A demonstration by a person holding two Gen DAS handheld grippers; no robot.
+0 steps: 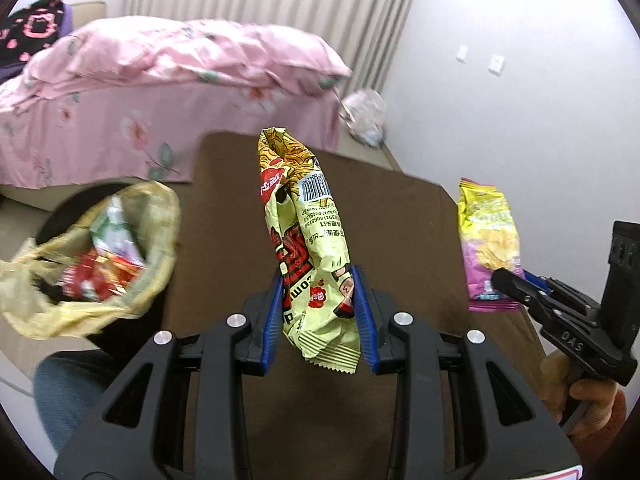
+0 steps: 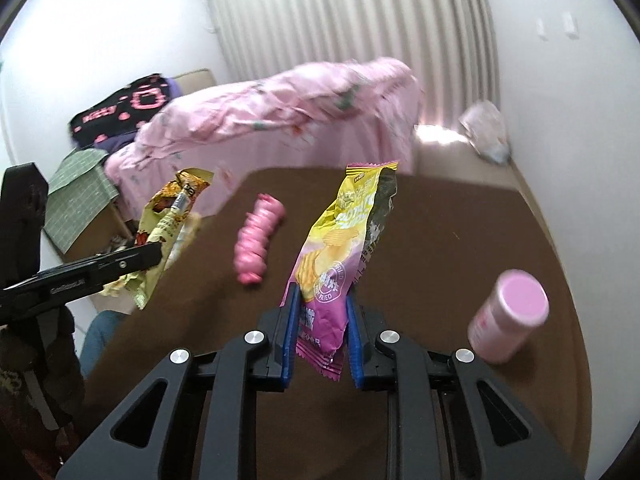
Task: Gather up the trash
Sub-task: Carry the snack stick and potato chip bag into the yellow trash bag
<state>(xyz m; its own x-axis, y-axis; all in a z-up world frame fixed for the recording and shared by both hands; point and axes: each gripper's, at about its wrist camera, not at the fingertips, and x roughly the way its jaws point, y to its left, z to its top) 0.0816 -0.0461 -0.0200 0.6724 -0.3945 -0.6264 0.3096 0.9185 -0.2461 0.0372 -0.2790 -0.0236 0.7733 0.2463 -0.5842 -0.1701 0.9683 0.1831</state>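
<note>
we are holding two pieces of trash aloft over the brown table (image 1: 400,216). item one: the left gripper (image 1: 318,316), jaws clamping the lower part of a yellow-green snack packet (image 1: 308,240), which is standing upright between the blue pads (image 1: 366,320). item two: the right gripper (image 2: 320,328), jaws pinching the lower end of a purple-and-yellow potato chip bag (image 2: 340,248), also clear of the table. item three: the bin with its yellowish liner (image 1: 132,280), sitting just off the table's left edge and already holding red and green wrappers. items remaining on the table: a pink ribbed object (image 2: 258,238) and a pink canister (image 2: 506,316). we are judging this the carrying step; next we are needing to swing each packet over the liner's mouth and loosen the jaws there.
</note>
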